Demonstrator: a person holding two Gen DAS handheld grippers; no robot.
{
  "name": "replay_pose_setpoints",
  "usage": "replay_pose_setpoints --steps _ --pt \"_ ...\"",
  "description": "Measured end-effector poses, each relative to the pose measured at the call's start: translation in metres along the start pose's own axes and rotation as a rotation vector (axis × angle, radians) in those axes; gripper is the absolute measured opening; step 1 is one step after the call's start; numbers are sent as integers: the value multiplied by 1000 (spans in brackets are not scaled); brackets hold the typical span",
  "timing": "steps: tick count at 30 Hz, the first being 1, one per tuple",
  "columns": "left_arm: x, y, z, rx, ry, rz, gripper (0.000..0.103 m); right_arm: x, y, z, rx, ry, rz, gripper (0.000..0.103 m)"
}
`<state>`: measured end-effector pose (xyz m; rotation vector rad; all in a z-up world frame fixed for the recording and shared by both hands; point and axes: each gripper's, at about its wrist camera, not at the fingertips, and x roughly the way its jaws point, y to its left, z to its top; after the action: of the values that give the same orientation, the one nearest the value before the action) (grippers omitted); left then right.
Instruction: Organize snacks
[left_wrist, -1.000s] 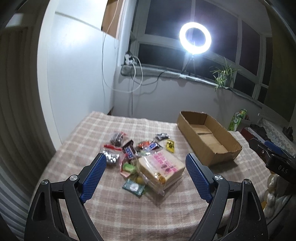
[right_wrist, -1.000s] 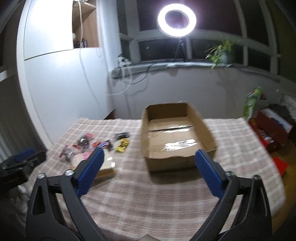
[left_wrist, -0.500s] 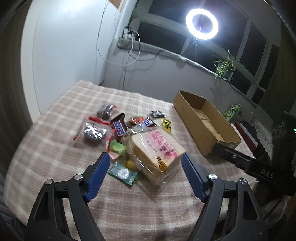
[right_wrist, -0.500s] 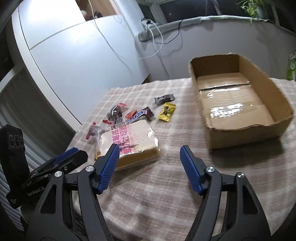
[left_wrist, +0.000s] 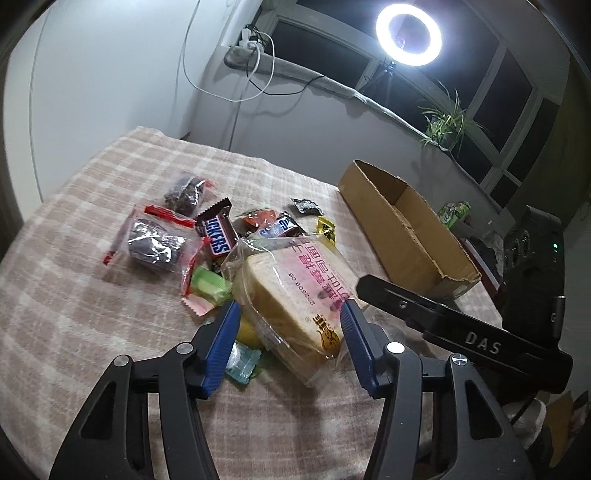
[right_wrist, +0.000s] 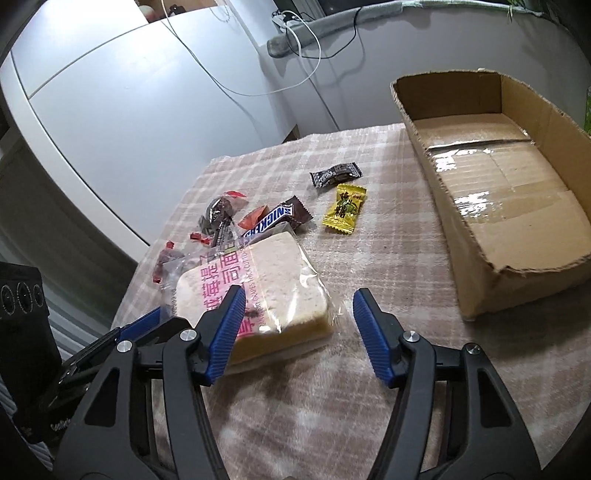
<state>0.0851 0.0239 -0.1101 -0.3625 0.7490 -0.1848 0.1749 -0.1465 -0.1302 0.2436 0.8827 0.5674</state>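
A bagged loaf of sliced bread with pink print lies on the checked tablecloth among a pile of small snacks: Snickers bars, dark foil-wrapped sweets, green candy. My left gripper is open, its blue pads on either side of the loaf's near end. In the right wrist view the loaf lies just ahead and left of my open right gripper. A yellow candy and a dark wrapper lie apart. An empty cardboard box stands to the right.
The right gripper's body reaches in at the right of the left wrist view. The box sits at the table's far right. A white cabinet stands left of the table. A ring light shines at the window.
Both grippers have moved down and in toward the bread loaf. The left gripper's pads now flank the loaf and stand closer together; the right gripper swung left from the box toward the loaf.
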Motion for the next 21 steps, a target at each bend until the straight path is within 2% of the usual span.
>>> replay_pose_setpoints --steps 9,13,21 --pt "13 6 3 -11 23 0 53 18 -10 3 58 37 62 64" --pt "18 12 0 -37 31 -28 53 21 -10 3 67 54 103 64" --pt "16 10 1 -14 10 -9 53 18 -12 0 93 62 158 57"
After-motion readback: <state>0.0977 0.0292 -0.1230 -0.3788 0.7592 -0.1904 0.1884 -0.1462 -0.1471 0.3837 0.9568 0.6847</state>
